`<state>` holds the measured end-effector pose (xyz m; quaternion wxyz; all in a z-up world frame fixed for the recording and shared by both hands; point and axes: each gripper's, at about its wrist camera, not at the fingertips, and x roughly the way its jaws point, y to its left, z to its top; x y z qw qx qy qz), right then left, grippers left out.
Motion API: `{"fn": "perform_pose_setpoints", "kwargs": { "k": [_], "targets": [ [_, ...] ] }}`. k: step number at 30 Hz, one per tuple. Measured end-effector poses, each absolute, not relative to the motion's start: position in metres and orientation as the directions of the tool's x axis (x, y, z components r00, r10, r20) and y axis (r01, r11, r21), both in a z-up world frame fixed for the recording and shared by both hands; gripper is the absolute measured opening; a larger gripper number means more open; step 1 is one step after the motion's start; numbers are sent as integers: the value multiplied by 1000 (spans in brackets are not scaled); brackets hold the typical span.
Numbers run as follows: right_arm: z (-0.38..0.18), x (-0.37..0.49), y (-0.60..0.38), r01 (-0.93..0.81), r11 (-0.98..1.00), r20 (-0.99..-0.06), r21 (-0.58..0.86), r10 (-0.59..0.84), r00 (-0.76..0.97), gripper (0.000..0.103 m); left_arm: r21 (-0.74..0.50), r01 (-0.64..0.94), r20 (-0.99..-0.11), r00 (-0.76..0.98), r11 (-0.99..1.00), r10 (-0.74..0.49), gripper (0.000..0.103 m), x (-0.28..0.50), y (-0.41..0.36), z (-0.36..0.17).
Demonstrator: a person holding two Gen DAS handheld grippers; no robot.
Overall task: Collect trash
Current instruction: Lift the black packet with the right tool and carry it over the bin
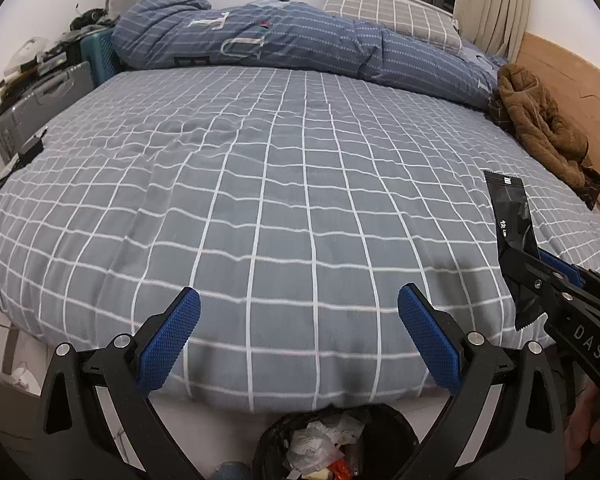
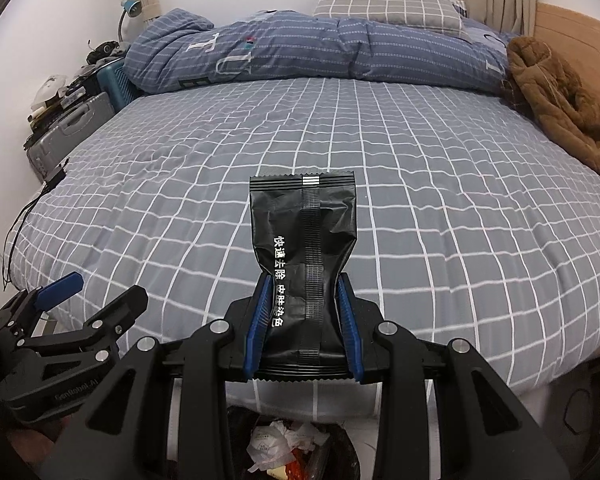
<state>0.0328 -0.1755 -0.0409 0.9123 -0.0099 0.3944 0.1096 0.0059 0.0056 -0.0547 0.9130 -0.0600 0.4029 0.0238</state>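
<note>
Left wrist view: cases (image 1: 40, 100) far left beside bed (image 1: 260, 184); rolled duvet (image 1: 280, 40) along far side; left claw (image 1: 299, 308) near, spread wide, nothing between its pads; bin (image 1: 336, 444) of trash below near edge; brown coat (image 1: 540, 120) far right. Right wrist view: left claw (image 2: 100, 292) at near left; right claw (image 2: 304, 300) at centre, clamped on black wrapper (image 2: 304, 220), held upright above near edge of bed, bin (image 2: 292, 448) just below.

A big bed (image 1: 284, 184) has a gray checked sheet. On it lie a blue blanket (image 1: 300, 40), a pillow (image 1: 392, 12) and a brown coat (image 1: 540, 120).
</note>
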Motion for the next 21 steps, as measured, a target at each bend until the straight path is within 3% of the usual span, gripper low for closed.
{"fn": "perform_pose_setpoints", "kwargs": {
  "k": [21],
  "targets": [
    [-59, -45, -181, -223, 971, -752, 89, 213, 624, 32, -93, -64, -774, 632, 994, -32, 97, -71, -4, -75]
  ]
}}
